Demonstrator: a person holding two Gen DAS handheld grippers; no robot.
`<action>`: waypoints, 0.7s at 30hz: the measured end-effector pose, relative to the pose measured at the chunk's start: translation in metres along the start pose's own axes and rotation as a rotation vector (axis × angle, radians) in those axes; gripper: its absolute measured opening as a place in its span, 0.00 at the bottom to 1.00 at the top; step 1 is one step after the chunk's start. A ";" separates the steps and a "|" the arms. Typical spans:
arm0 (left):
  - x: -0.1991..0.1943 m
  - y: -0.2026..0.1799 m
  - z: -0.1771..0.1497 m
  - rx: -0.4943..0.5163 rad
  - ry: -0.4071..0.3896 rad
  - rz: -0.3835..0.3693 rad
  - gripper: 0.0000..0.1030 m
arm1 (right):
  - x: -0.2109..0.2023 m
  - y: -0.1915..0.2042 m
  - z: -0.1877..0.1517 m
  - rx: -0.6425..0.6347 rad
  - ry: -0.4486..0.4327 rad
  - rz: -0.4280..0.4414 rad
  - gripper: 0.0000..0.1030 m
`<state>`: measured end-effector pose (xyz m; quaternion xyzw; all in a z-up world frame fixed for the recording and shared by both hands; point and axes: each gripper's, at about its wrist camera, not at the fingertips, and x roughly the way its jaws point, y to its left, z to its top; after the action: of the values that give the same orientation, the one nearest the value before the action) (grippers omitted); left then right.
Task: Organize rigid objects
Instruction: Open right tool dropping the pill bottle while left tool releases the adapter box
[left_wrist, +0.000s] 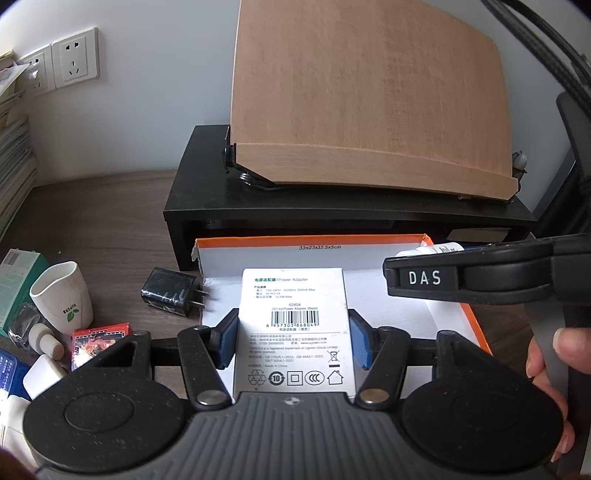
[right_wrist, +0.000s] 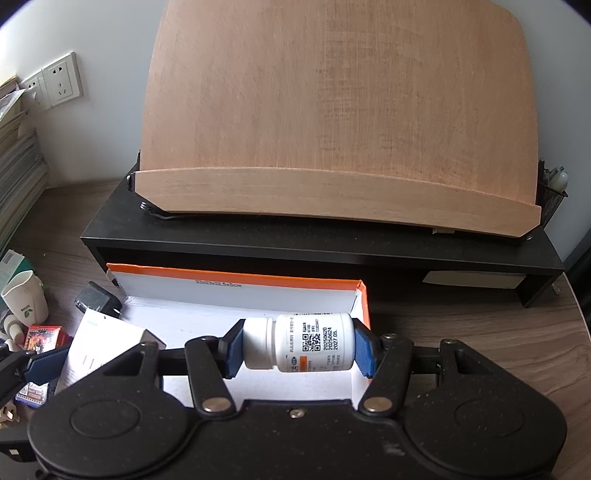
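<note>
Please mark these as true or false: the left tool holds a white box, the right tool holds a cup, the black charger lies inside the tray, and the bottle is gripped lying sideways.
1. The left tool holds a white box. True.
2. The right tool holds a cup. False: it is shut on a white bottle; the cup stands on the desk.
3. The black charger lies inside the tray. False: it lies on the desk beside the tray's left edge.
4. The bottle is gripped lying sideways. True: one pad is on its cap, the other on its base.
</note>
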<state>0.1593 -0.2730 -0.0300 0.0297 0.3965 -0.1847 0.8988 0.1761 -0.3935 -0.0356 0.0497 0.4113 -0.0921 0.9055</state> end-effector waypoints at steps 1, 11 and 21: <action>0.000 0.000 0.000 0.000 0.000 0.000 0.58 | 0.000 0.000 0.000 -0.001 0.001 0.000 0.68; 0.006 -0.002 0.000 0.003 -0.002 0.001 0.58 | 0.005 -0.003 0.000 0.002 -0.006 0.017 0.68; 0.015 -0.008 0.007 -0.015 -0.016 -0.049 0.58 | -0.010 -0.015 0.002 0.027 -0.102 0.075 0.74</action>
<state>0.1708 -0.2860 -0.0349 0.0117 0.3910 -0.2042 0.8974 0.1679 -0.4073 -0.0275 0.0723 0.3610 -0.0662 0.9274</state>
